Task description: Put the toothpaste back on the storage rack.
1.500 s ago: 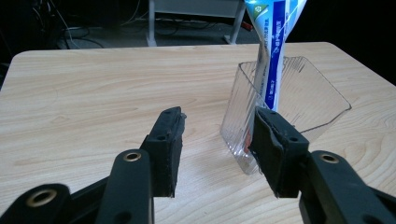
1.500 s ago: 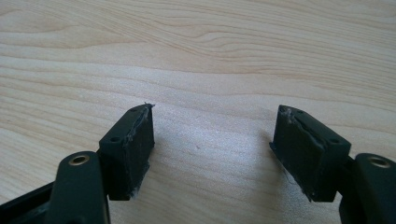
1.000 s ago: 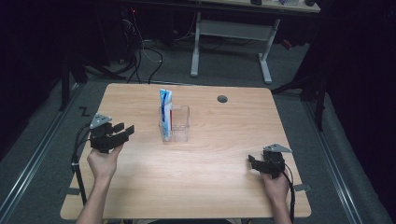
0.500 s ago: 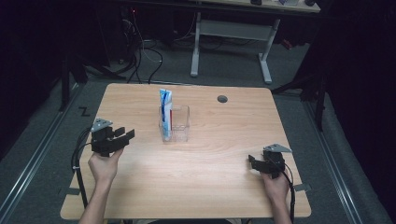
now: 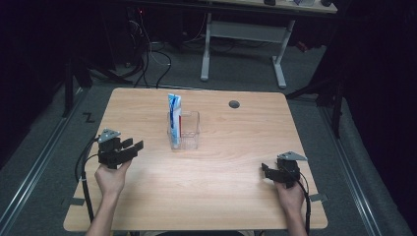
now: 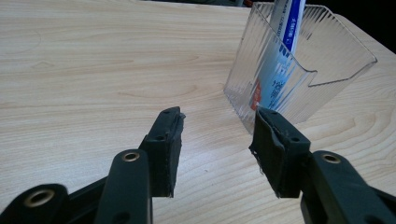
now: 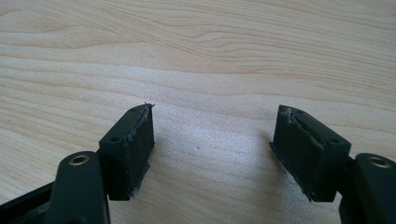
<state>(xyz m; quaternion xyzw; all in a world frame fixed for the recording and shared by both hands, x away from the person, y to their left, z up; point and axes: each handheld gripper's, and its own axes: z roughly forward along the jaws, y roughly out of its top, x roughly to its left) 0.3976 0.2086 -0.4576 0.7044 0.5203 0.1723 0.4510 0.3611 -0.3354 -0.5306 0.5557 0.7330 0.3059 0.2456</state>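
A clear ribbed plastic holder (image 5: 186, 130) stands near the middle of the wooden table (image 5: 221, 196), with a blue and white toothpaste tube (image 5: 174, 112) upright in its left side. My left gripper (image 5: 134, 147) hovers left of the holder, open, nothing between its jaws. In the left gripper view the holder (image 6: 299, 70) and the tube (image 6: 286, 28) sit just beyond the gripper (image 6: 217, 128). My right gripper (image 5: 265, 169) rests low near the table's right front, open and empty; its own view shows the gripper (image 7: 212, 140) over bare wood.
A small dark round grommet (image 5: 234, 104) is set in the table at the back right. Beyond the table stand a white desk frame (image 5: 243, 44) and cables (image 5: 152, 54) on the dark floor.
My left gripper has drifted slightly toward me and down the table's left side. The right gripper, the holder and the tube have stayed put.
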